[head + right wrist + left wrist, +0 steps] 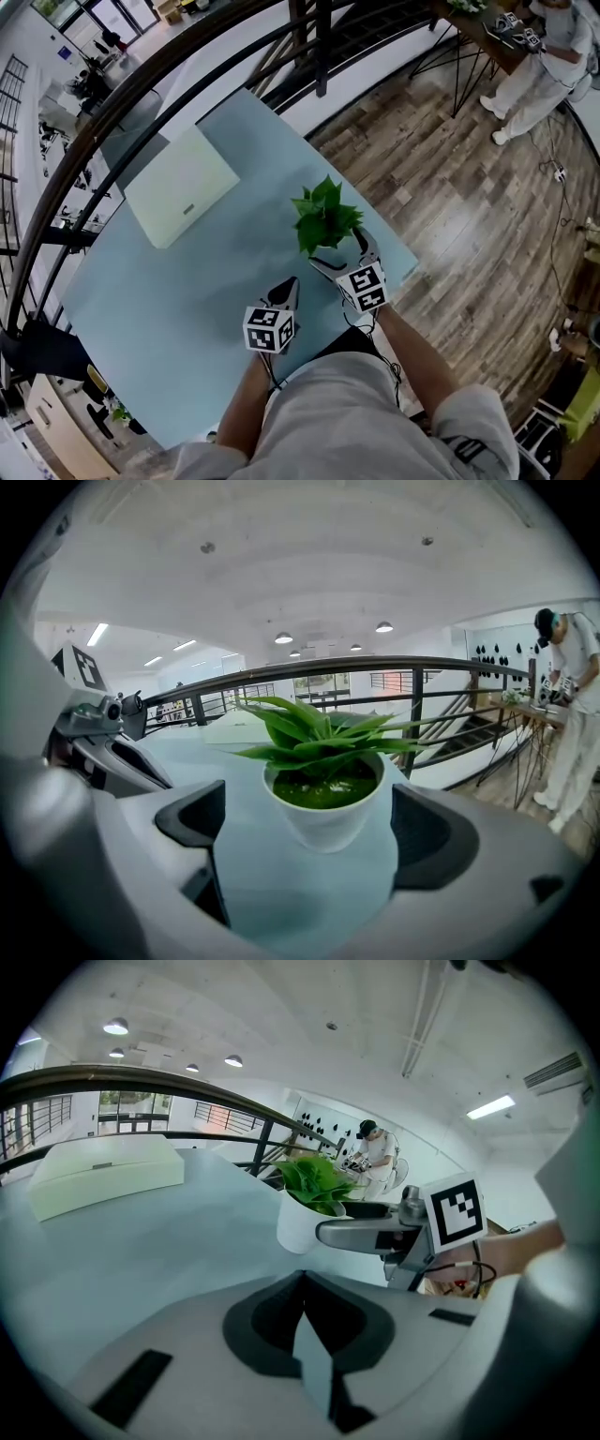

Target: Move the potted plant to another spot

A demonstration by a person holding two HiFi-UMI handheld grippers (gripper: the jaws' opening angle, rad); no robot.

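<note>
Grey-clad shoulders and bare forearms fill the bottom of the head view, each arm leading to a gripper over the pale blue table [178, 300]. Closest of the two tools, the left gripper [302, 1283] has its jaws pressed together to a point with nothing between them, and it hovers just beside the right one. The right gripper [309, 841] has its jaws spread wide to either side of the potted plant [325, 217]. Its white pot [326, 829] stands upright on the table between them, with a gap of tabletop showing on each side (so nothing is clamped). The plant sits near the table's edge on the side toward the wooden floor [469, 206], well apart from a flat cream box [181, 186] lying farther back. A dark curved railing [187, 66] runs behind the table, and a person in light clothes [548, 56] stands at a distant bench.
</note>
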